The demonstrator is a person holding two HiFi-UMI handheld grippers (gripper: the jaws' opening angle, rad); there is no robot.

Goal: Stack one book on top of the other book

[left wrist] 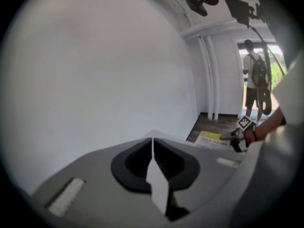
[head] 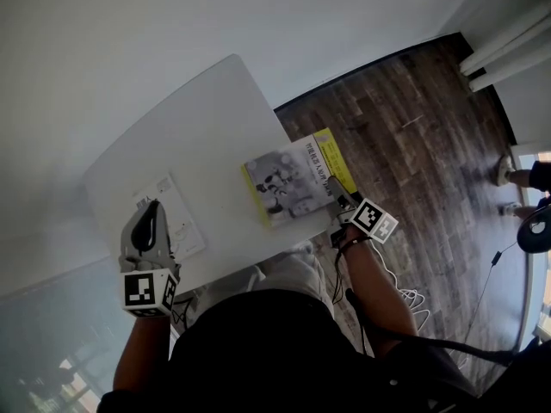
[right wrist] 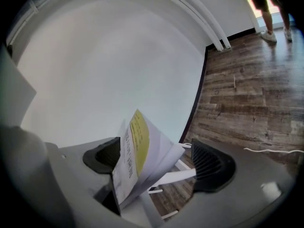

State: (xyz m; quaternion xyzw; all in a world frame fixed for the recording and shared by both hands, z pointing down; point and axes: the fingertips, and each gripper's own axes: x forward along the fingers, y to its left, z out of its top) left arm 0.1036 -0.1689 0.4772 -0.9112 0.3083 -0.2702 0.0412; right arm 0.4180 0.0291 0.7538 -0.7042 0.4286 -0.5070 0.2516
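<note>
On the white bench (head: 207, 119), the left gripper (head: 153, 206) sits at the near left. Its jaws are pinched together on an edge of the thin white book (head: 185, 222) lying there. The right gripper (head: 337, 198) has its jaws spread wide either side of the near corner of the grey-and-yellow paperback book (head: 288, 183), which overhangs the bench's right edge.

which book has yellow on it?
The right-hand book, between the open jaws of the right tongs: grey photo cover with a yellow strip. The left-hand book, by the left tongs, is mostly white.
</note>
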